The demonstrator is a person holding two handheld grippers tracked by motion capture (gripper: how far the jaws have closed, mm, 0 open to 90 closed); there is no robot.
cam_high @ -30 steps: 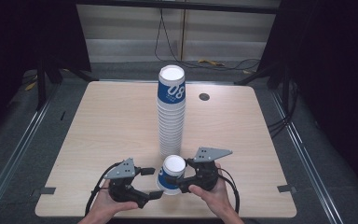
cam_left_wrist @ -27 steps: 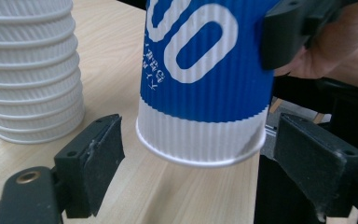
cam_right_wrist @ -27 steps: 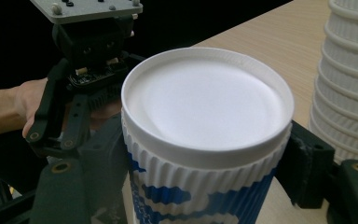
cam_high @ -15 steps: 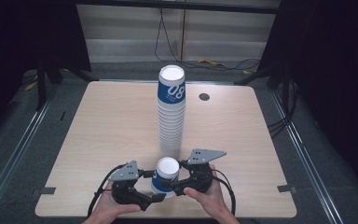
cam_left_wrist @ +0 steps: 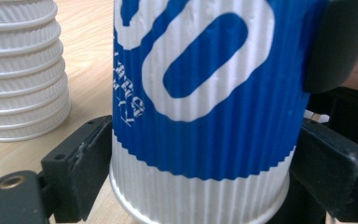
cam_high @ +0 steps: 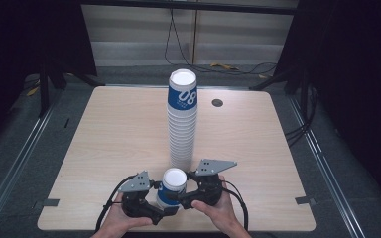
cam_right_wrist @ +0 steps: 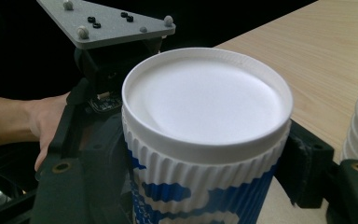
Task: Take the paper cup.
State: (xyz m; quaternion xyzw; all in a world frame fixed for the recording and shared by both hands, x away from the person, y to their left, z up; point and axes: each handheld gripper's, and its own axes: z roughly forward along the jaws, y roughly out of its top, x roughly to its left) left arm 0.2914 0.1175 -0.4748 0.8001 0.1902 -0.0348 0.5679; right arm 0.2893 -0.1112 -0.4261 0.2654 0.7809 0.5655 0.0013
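Note:
A blue and white ribbed paper cup [cam_high: 171,191] with a flat white top stands near the table's front edge, held between both grippers. My left gripper [cam_high: 164,202] comes in from the left, and in the left gripper view its jaws sit against the cup [cam_left_wrist: 205,116] low on both sides. My right gripper [cam_high: 179,194] comes in from the right, its jaws pressed on the cup [cam_right_wrist: 205,107] just under the top rim. A tall stack of the same cups [cam_high: 182,124] rises right behind, at the table's middle.
The wooden table [cam_high: 104,139] has a small dark round grommet [cam_high: 217,103] at the back right. The cup stack [cam_left_wrist: 23,70] stands close to the held cup. Dark floor, rails and cables surround the table.
The cup and my right gripper have shifted a little left and toward the front edge. The cup now sits between my left gripper's jaws, which were beside it before.

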